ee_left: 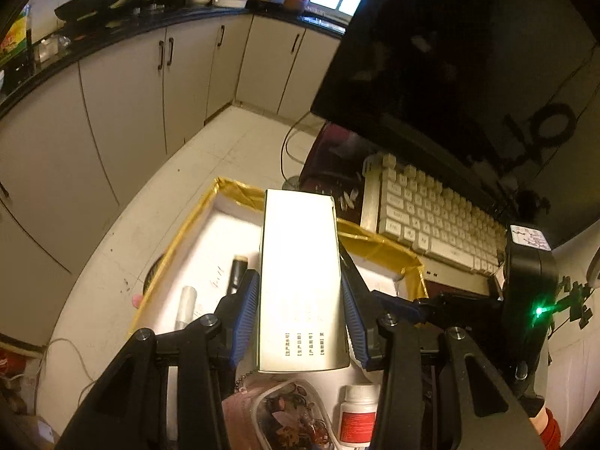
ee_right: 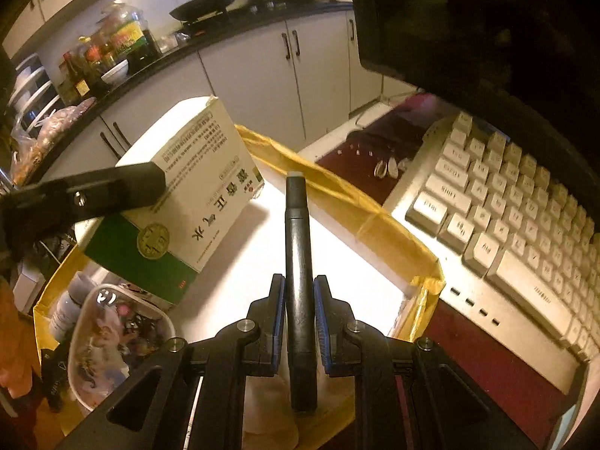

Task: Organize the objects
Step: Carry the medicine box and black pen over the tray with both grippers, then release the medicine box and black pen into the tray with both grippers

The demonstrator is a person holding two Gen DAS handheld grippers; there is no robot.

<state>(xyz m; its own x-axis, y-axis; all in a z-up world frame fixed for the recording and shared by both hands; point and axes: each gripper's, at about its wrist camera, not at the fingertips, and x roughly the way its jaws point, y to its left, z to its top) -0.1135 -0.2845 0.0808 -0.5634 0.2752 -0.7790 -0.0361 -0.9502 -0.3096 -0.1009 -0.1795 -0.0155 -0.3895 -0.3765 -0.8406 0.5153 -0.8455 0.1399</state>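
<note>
My left gripper (ee_left: 300,300) is shut on a white and green medicine carton (ee_left: 300,281) and holds it above a white box with a gold-taped rim (ee_left: 187,225). The carton (ee_right: 187,195) and a left finger (ee_right: 93,191) also show in the right wrist view. My right gripper (ee_right: 299,322) is shut on a black marker pen (ee_right: 298,262), held over the same box (ee_right: 375,213). Inside the box lie a dark tube (ee_left: 237,270) and a silver tube (ee_left: 185,307).
A clear container of trinkets (ee_right: 112,337) and a white pill bottle (ee_left: 358,416) sit near the box's near end. A white keyboard (ee_right: 506,202) lies to the right on a dark red mat under a black monitor (ee_left: 450,56). Kitchen cabinets (ee_left: 131,112) stand beyond.
</note>
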